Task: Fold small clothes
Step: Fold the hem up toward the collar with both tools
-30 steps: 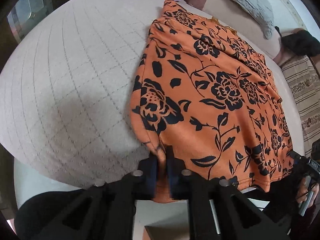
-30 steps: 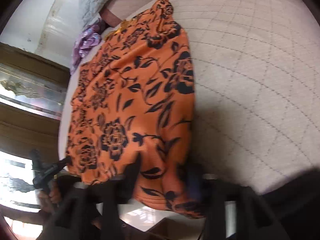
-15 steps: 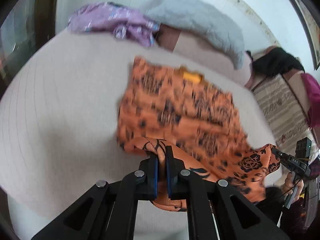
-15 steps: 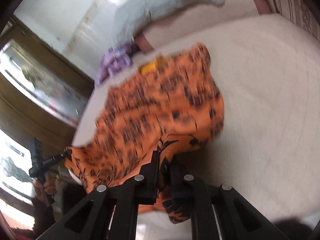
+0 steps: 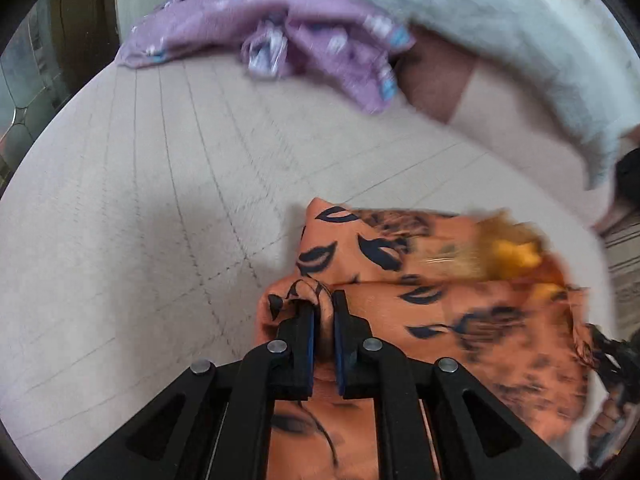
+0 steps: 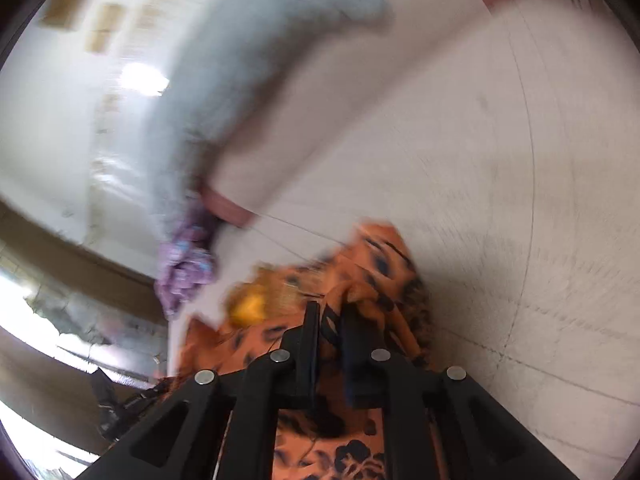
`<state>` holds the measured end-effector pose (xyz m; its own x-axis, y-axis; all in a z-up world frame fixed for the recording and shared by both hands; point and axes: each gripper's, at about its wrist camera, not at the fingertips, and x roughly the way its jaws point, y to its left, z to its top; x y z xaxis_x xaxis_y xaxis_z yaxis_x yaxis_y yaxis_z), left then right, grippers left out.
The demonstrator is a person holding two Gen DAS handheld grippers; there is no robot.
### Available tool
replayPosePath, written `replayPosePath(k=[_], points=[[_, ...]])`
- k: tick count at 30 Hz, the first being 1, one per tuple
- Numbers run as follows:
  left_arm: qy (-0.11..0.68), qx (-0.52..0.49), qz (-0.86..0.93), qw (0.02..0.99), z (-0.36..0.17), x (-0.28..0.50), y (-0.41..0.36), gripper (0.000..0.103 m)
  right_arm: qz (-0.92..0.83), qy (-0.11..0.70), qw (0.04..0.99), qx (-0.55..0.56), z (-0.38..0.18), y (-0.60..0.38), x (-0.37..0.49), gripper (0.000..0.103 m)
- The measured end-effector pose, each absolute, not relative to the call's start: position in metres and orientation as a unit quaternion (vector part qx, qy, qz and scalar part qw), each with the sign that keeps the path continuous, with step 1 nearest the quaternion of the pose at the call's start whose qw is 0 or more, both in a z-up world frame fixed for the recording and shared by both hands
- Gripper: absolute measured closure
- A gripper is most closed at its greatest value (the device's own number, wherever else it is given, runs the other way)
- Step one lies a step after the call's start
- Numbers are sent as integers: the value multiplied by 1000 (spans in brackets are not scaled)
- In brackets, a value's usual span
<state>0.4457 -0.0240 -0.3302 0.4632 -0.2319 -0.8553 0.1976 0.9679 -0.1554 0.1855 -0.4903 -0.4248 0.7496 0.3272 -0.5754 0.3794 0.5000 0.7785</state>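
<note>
On the quilted beige bed point(image 5: 132, 208), both grippers' fingers point(image 5: 306, 332) point(image 6: 310, 328) pinch the orange floral garment point(image 5: 472, 320), a purple cloth point(image 5: 280, 36) and grey pillow point(image 5: 500, 28) at the far edge.

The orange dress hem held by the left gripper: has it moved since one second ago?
Yes. The left gripper has carried the orange dress hem forward over itself, toward the purple cloth.
</note>
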Motion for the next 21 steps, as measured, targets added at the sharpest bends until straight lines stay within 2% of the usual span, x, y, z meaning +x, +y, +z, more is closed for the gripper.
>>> replayPosePath(k=[2,4,5,6,7,8,9,11,13,14,15,18,21], points=[[472,-30,-123,873,-330,443,-24,94,-14,358,776,520,-443,-492,194,85],[468,-51,-123,874,-327,441,-20,94,-5,347,781,519,-433,-494,196,75],[463,-68,-127,874,-322,438,-14,92,1,337,787,516,-426,-494,195,62],[453,-91,-131,877,-315,432,-7,90,1,321,798,511,-418,-493,191,38],[441,-104,-133,881,-307,424,-3,85,-7,301,811,502,-407,-490,184,28],[421,-110,-129,891,-295,412,1,76,-14,287,822,492,-399,-486,177,25],[402,-103,-120,902,-284,401,4,71,-14,280,833,477,-390,-481,172,25],[357,-82,-91,926,-260,376,8,43,-8,279,854,440,-371,-468,165,25],[334,-76,-85,936,-246,349,6,34,-5,280,874,398,-356,-451,159,27],[337,-76,-109,932,-244,335,1,34,4,289,880,377,-350,-439,157,31],[346,-69,-123,928,-247,325,-6,34,17,305,883,357,-348,-426,159,40],[393,-16,-121,912,-270,313,-30,34,38,358,878,315,-355,-383,166,57],[442,26,-116,889,-304,320,-44,34,33,401,871,282,-375,-355,173,64]])
